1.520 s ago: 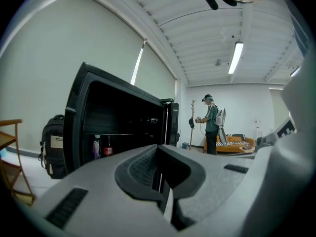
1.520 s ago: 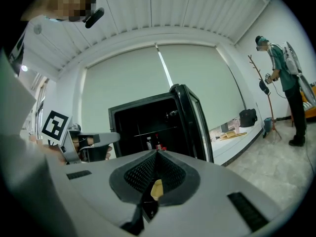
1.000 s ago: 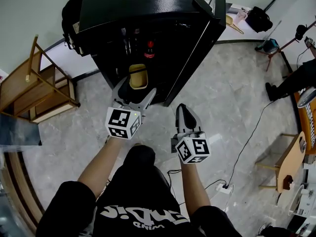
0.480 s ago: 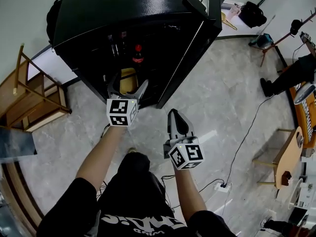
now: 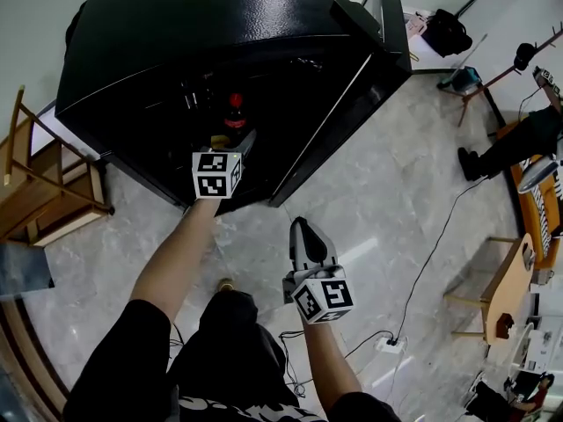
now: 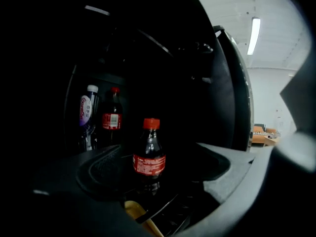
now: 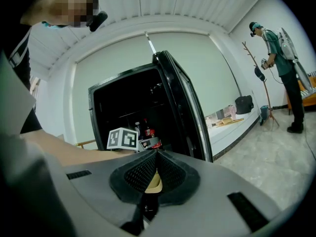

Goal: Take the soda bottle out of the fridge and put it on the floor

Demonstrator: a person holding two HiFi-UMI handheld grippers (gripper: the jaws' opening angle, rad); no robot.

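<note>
1. Early stage: the fridge stands open and the soda bottle is upright inside, not yet gripped. Lifting it out and setting it on the floor are left to do.
2. The left gripper is in the fridge. Its jaws have just been opening and stand wide, either side of the bottle. In the dark the pads seem clear of it.
3. The right gripper is outside, jaws together and empty

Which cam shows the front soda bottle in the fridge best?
Left gripper view: soda bottle stands upright, red cap and label clear. Head view shows only its cap and shoulders from above. Right gripper view: small, far, partly hidden.
</note>
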